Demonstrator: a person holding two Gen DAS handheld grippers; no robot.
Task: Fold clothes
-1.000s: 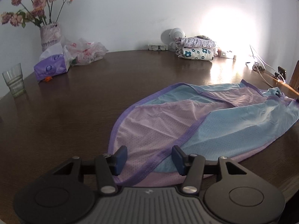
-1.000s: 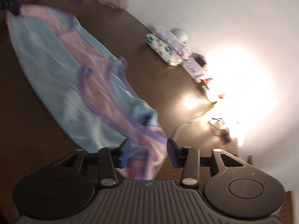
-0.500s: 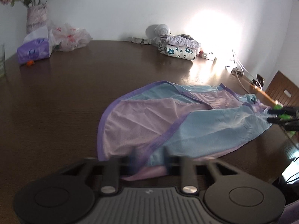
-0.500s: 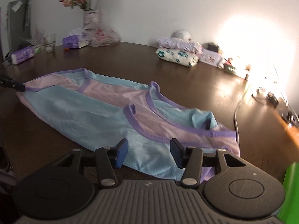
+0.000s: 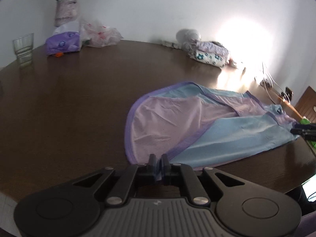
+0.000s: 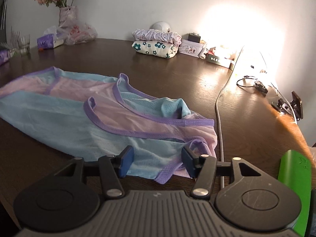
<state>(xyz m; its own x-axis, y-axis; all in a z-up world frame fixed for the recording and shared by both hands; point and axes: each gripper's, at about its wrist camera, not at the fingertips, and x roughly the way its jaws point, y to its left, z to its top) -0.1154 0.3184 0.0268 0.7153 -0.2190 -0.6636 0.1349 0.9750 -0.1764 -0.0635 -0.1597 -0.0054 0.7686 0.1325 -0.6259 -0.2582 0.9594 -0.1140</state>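
While my left gripper [image 5: 158, 164] pinches the garment [image 5: 207, 126] at its hem end, my right gripper [image 6: 157, 163] hangs with fingers apart at the strap end, so the garment's long axis runs between my hands across the table [image 6: 177, 75].

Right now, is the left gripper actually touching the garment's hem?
Touching. The left wrist view shows the left gripper with jaws closed together on the purple hem of the garment, fabric pinched between the fingers with no gap.
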